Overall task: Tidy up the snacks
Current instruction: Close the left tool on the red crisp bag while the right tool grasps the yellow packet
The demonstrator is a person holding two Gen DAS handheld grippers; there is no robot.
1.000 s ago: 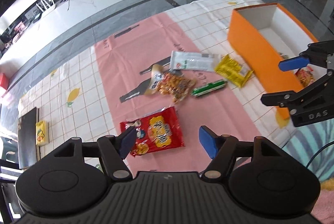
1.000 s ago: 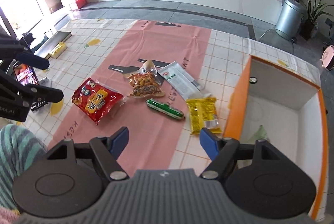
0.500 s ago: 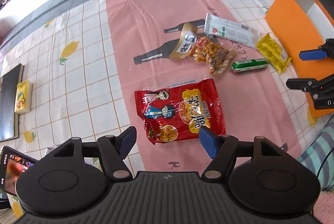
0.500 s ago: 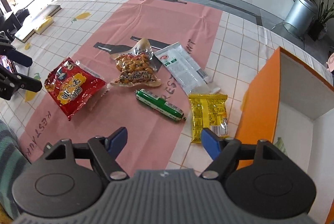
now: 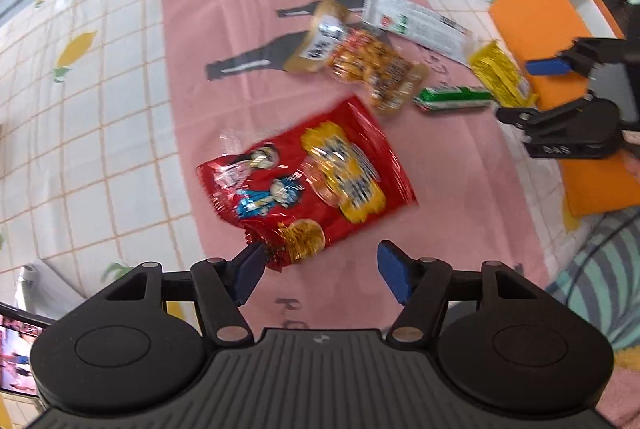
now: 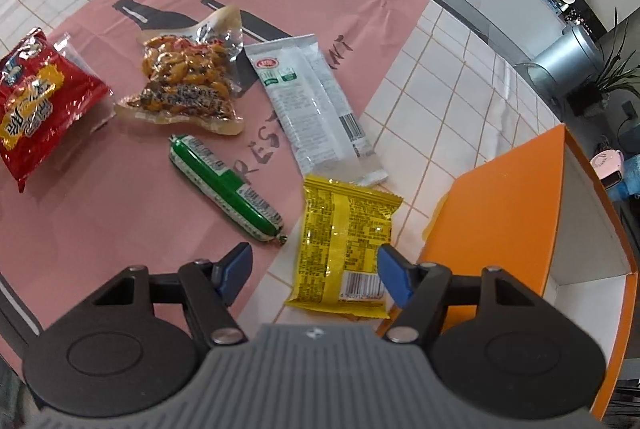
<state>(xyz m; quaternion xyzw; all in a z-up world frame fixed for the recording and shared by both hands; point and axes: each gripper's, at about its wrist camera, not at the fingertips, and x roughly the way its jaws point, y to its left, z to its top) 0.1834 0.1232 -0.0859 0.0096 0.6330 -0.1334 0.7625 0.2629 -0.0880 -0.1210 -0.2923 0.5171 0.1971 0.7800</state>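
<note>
My left gripper (image 5: 320,271) is spread wide, hovering low over the red bag (image 5: 308,185); the bag's near corner is just beside my left blue pad. The bag lies flat on the pink runner (image 5: 248,9), long axis diagonal, from near-left to far-right. My right gripper (image 6: 314,269) is also spread wide, holding nothing, over the yellow packet (image 6: 344,237). The packet's long axis runs roughly along my fingers, barcode end nearest. The green sausage (image 6: 226,189) lies diagonally just left of it, apart. The white wrapper (image 6: 312,105) touches the packet's far edge. The peanut pouch (image 6: 186,89) sits beyond the sausage. The orange box (image 6: 504,213) is just right of the packet.
</note>
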